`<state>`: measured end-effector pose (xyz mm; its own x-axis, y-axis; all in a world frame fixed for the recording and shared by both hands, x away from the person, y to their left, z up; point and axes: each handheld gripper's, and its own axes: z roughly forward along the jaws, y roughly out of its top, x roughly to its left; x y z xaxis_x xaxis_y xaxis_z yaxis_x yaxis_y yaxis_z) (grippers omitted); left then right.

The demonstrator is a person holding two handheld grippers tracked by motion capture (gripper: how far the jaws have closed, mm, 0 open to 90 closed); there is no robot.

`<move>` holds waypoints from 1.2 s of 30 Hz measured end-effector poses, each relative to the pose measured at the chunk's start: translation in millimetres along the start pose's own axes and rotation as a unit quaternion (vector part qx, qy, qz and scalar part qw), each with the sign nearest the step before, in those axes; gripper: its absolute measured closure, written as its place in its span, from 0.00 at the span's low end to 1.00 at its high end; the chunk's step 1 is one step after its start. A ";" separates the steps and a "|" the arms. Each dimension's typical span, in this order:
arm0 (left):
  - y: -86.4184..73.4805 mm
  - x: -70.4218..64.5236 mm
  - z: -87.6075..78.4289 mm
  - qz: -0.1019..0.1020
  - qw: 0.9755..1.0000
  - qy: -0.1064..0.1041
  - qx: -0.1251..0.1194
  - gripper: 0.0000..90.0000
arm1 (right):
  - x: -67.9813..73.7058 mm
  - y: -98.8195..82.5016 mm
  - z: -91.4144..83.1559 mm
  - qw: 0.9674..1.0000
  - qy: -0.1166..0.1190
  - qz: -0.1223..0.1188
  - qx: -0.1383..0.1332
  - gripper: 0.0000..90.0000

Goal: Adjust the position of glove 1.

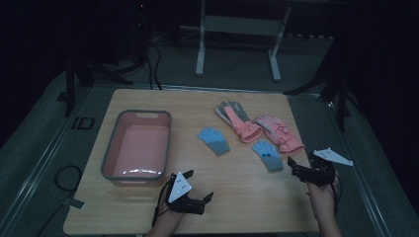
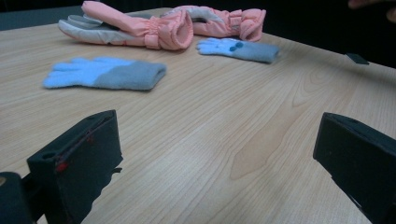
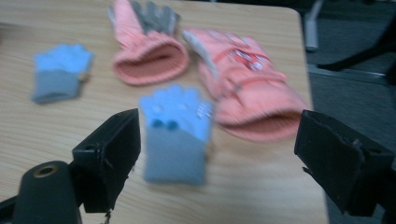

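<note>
We have not grasped anything yet; we judge this the approach to the gloves, probably to put them in the bin (image 1: 112, 148) near the desk's (image 1: 237, 207) left edge. The left tool (image 1: 200, 190) hovers low by the near edge, jaws wide apart and empty. Right of the bin lies one blue glove (image 1: 214, 140), then a pink glove (image 1: 237, 121), the second blue glove (image 1: 267, 154) and the second pink glove (image 1: 279, 133) toward the right edge. The right tool (image 1: 295, 167) hangs just short of the second blue glove, jaws spread and empty. Next we would lower it over that glove's grey cuff and close.

The right gripper view shows two dark dots on this glove (image 3: 175, 133) and its cuff between the jaws, though blurred; the left gripper view shows the first blue glove (image 2: 105, 73) lying flat and well apart from its jaws. The high view alone takes in the bin.
</note>
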<state>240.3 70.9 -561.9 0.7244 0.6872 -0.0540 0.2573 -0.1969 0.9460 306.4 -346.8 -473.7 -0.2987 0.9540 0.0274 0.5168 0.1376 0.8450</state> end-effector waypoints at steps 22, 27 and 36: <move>0.1 -0.3 0.2 0.002 1.000 -0.002 0.002 0.01 | 47.5 74.2 38.3 0.989 0.123 -0.083 0.003 0.17; 0.2 0.3 0.3 -0.001 1.000 -0.002 0.002 0.01 | 58.9 80.3 53.1 0.986 0.140 -0.092 0.014 0.17; 0.1 0.1 0.1 0.001 1.000 -0.003 0.001 0.01 | 82.9 81.8 80.6 0.976 0.177 -0.121 0.028 0.23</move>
<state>240.5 70.9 -561.8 0.7286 0.6828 -0.0542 0.2576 -0.1999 0.9453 388.6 -235.0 -445.4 -0.6710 0.7411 0.0220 0.4369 0.3713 0.8193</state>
